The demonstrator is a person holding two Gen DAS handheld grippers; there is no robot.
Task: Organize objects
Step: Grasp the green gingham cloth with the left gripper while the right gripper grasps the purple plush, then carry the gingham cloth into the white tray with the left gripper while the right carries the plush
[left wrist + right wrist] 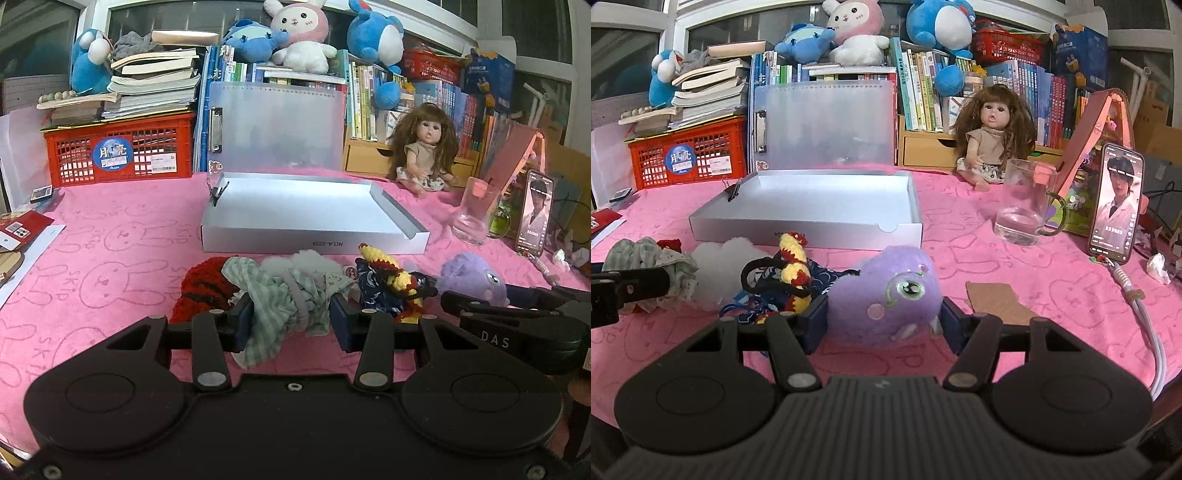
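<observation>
My left gripper [291, 317] is shut on a bundle of green-and-white checked cloth [280, 299], lifted a little off the pink table cover. Behind the bundle lie a red-and-black knitted piece [199, 284] and white fluff [306, 258]. My right gripper [884, 317] is shut on a purple plush toy [894, 291]. Between the two grippers lie a yellow-and-red crocheted snake [794, 266] and dark blue patterned cloth [373, 288]. An open silver box [295, 206] sits behind the pile, its lid [277, 125] standing upright.
A glass mug [1023, 206] with water, a phone [1115, 203] on a stand and a white cable [1145, 321] are at the right. A doll [990, 136] sits behind. A red crate [122, 147], books and plush toys line the back. Cardboard scrap [997, 299] lies near my right gripper.
</observation>
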